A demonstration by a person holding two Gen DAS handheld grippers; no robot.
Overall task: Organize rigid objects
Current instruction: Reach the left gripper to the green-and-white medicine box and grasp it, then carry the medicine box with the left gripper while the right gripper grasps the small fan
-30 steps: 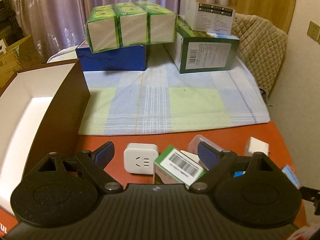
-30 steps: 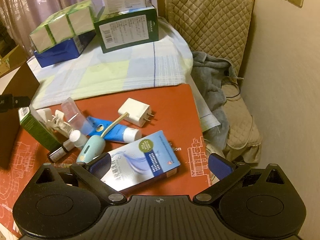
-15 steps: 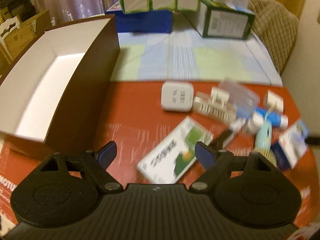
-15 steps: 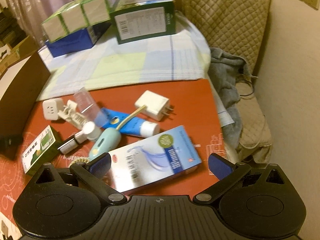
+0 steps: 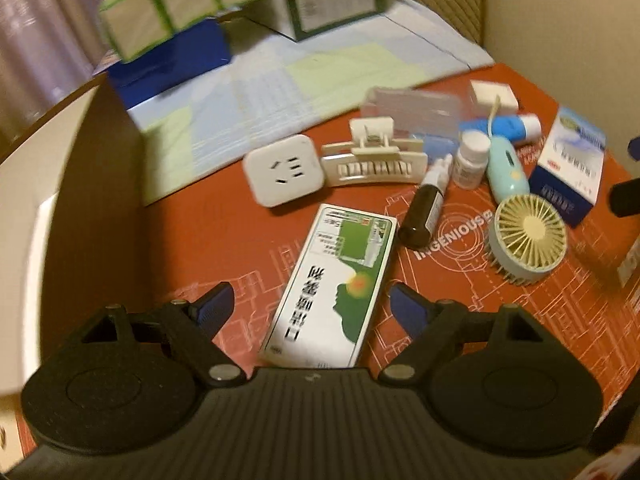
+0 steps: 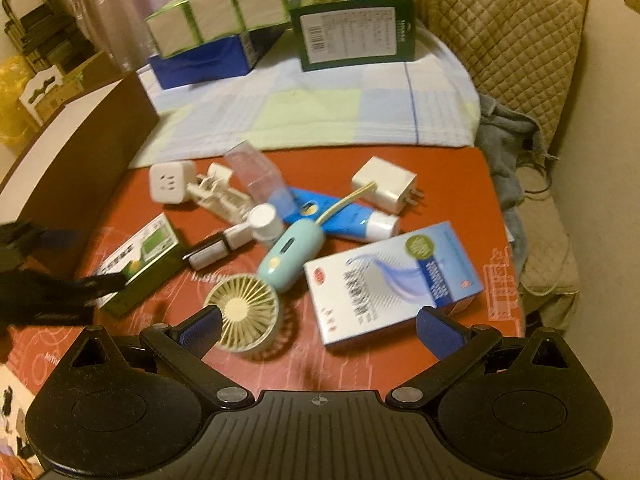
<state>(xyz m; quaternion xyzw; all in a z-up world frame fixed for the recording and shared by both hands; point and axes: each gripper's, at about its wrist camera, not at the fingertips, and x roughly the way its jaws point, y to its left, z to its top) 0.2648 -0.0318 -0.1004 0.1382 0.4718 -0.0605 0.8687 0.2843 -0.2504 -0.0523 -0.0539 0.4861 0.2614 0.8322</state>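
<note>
Your left gripper (image 5: 308, 306) hung over the green-and-white carton (image 5: 334, 288), which lay flat on the red worktop (image 5: 224, 240) just right of the brown open box (image 5: 92, 184). Its blue-padded fingers (image 5: 212, 304) stood wide apart either side of the carton's near end, not pressing on it; they had narrowed slightly a moment before. Beyond the carton lay a white socket adapter (image 5: 284, 170), a cream hair claw clip (image 5: 374, 160), a dark dropper bottle (image 5: 426, 208) beside the carton's far right corner, a small white pill bottle (image 5: 472, 158) and a mint handheld fan (image 5: 528, 236) with a ribbed round grille.

Your right gripper (image 6: 318, 326) also had its fingers (image 6: 440, 336) spread, empty, with the fan head (image 6: 242, 314) by the left one and the glossy blue-and-white carton (image 6: 394, 280) by the right.

Only the right view showed the white wall charger (image 6: 384, 184) with its prongs, most of the blue tube (image 6: 340, 216), the clear plastic case (image 6: 256, 172) end-on, grey clothing on a quilted seat (image 6: 504, 40), and your left gripper's dark finger (image 6: 100, 282) touching or just short of the green carton. Stacked cardboard cartons (image 6: 356, 36) sat on a checked cloth (image 6: 320, 112) behind.
</note>
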